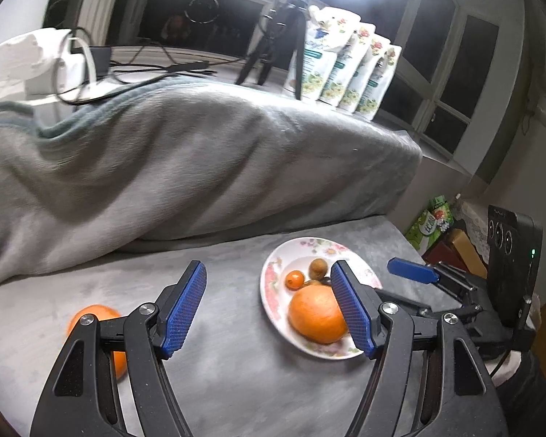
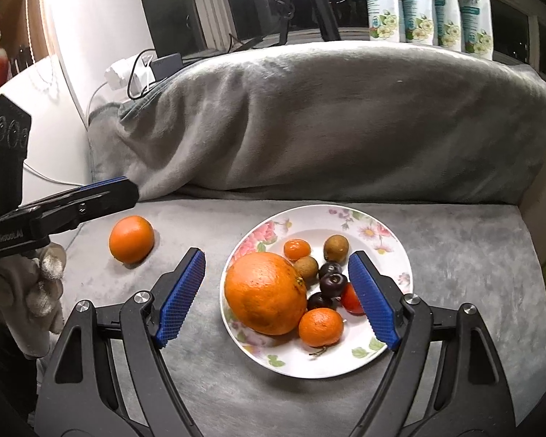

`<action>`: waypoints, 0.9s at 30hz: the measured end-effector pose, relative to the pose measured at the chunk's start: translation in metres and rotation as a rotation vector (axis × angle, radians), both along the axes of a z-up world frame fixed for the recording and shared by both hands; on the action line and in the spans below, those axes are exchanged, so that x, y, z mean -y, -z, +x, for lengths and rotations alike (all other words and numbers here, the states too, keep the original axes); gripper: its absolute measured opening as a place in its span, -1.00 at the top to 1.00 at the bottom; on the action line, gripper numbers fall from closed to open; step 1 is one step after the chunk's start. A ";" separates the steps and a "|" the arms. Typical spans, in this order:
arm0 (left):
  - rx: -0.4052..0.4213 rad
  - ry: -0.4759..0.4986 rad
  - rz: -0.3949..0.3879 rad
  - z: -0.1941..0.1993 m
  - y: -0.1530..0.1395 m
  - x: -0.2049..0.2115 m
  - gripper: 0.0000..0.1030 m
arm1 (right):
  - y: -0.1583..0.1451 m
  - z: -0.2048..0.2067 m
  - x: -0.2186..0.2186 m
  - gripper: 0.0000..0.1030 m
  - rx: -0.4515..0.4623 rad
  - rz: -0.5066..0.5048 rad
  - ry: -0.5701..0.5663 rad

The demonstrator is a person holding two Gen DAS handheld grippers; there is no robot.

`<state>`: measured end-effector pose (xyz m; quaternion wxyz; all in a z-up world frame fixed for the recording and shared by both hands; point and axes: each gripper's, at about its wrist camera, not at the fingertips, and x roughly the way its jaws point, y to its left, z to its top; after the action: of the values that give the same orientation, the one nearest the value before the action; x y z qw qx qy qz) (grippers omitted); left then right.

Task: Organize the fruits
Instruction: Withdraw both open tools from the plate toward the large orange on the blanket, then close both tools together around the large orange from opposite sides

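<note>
The right gripper (image 2: pixel 276 296) is held wide open and empty above the plate (image 2: pixel 389 251), the large orange (image 2: pixel 265 293) framed between its fingers. The left gripper (image 1: pixel 269 307), likewise spread and empty, is flanked by a loose orange (image 2: pixel 131 239) on the grey surface (image 2: pixel 455 255).

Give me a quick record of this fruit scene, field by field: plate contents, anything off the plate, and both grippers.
plate: floral, on the grey surface
on plate: large orange, small mandarins, brown and dark fruits
off plate: loose orange, to the plate's left
left gripper: open, empty
right gripper: open, empty, above the plate
</note>
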<state>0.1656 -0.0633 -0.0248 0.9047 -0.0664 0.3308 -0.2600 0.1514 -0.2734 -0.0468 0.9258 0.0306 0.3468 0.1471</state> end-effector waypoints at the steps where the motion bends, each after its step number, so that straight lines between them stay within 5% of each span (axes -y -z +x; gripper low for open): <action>1: 0.001 -0.009 0.001 -0.001 0.001 -0.005 -0.38 | 0.000 0.001 -0.003 -0.62 -0.002 -0.001 -0.003; 14: -0.044 -0.141 0.016 -0.022 0.039 -0.081 -0.38 | 0.002 0.031 -0.047 -0.62 -0.077 0.072 -0.117; 27: -0.108 -0.206 0.042 -0.017 0.077 -0.111 -0.38 | 0.022 0.064 -0.113 -0.62 -0.214 0.158 -0.247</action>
<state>0.1484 0.0477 -0.1021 0.9087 -0.0948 0.3760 -0.1549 0.2156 -0.1607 -0.0690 0.8532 0.0758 0.4319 0.2823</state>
